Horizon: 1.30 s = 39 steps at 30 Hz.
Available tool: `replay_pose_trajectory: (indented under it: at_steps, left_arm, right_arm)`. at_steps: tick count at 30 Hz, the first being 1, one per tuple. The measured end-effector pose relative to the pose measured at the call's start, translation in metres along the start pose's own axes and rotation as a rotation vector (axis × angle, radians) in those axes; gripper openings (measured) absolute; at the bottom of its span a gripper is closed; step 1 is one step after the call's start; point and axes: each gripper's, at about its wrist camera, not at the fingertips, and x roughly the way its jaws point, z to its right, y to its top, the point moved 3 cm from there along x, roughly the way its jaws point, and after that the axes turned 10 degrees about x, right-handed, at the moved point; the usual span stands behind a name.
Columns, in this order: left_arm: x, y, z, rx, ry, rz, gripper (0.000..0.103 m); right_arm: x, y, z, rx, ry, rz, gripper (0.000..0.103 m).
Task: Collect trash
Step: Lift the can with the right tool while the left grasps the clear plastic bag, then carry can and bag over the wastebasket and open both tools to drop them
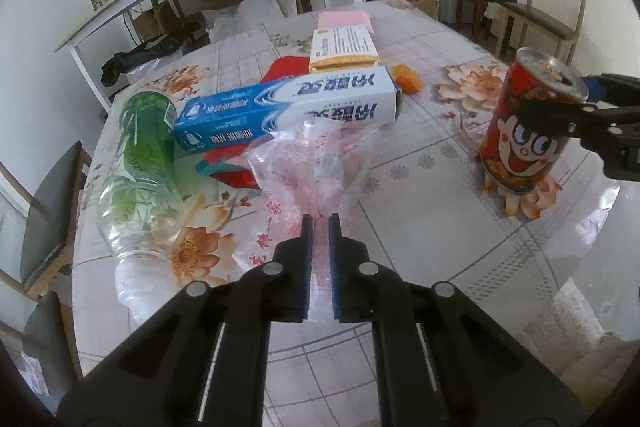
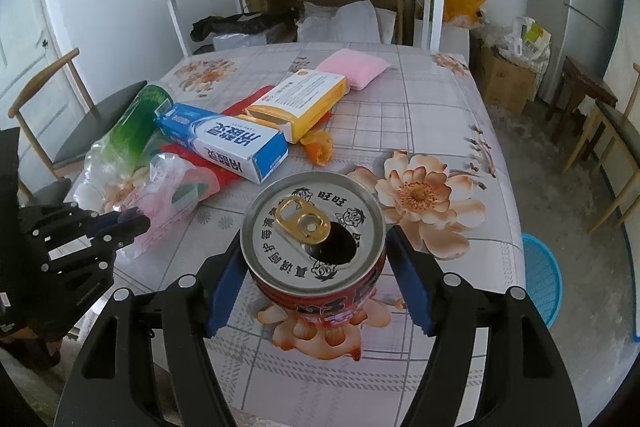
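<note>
1. Partly hidden: the can's [image 2: 316, 247] lower body sits behind its own lid in the right wrist view; only a red band shows below the rim. In the left wrist view the right tool [image 1: 576, 107] crosses the can's upper wall and is cut off at the frame edge.
2. Right tool [image 2: 316, 267]: jaws wide, one blue pad on each side of the can; contact with the wall cannot be told.
3. Can stands upright on the surface [image 2: 432, 115], long axis vertical, opened mouth up, near the front right.
4. Left tool [image 1: 319, 227]: jaws nearly closed, pinching the clear plastic bag [image 1: 316, 163] with pink print. Bag trails away from the tool toward the toothpaste box [image 1: 288, 107].
5. Toothpaste box lies flat, long axis running left-right in the left wrist view.
6. Plastic bottle [image 1: 140, 171] with green label lies on its side at the left, its cap end blurred.
7. Yellow-white box [image 2: 304, 99] and pink sponge [image 2: 354, 69] lie farther back.
</note>
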Motion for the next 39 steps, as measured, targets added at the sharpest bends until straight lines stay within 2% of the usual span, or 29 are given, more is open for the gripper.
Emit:
replay_pose_trajectory:
  at_steps: [9,21,32,36,39]
  left_arm:
    - [-0.027,0.003,-0.004,-0.020,-0.004,0.057,0.005]
    - [-0.045,0.002,-0.002,-0.033,-0.009,0.098,0.005]
    - [-0.065,0.011,0.002,-0.024,-0.025,0.166,0.005]
    - [-0.076,0.028,0.007,-0.004,-0.045,0.222,0.005]
    - [-0.080,0.047,0.011,0.015,-0.091,0.255,0.005]
  right_arm:
    - [0.008,0.005,0.004,0.053,0.028,-0.038,0.068]
    - [-0.001,0.002,-0.006,0.023,0.005,-0.031,0.065]
    - [-0.037,0.012,-0.006,0.048,0.032,0.055,0.065]
    - [-0.055,0.024,0.007,0.086,0.021,0.104,0.065]
    - [-0.073,0.034,0.024,0.128,-0.011,0.159,0.065]
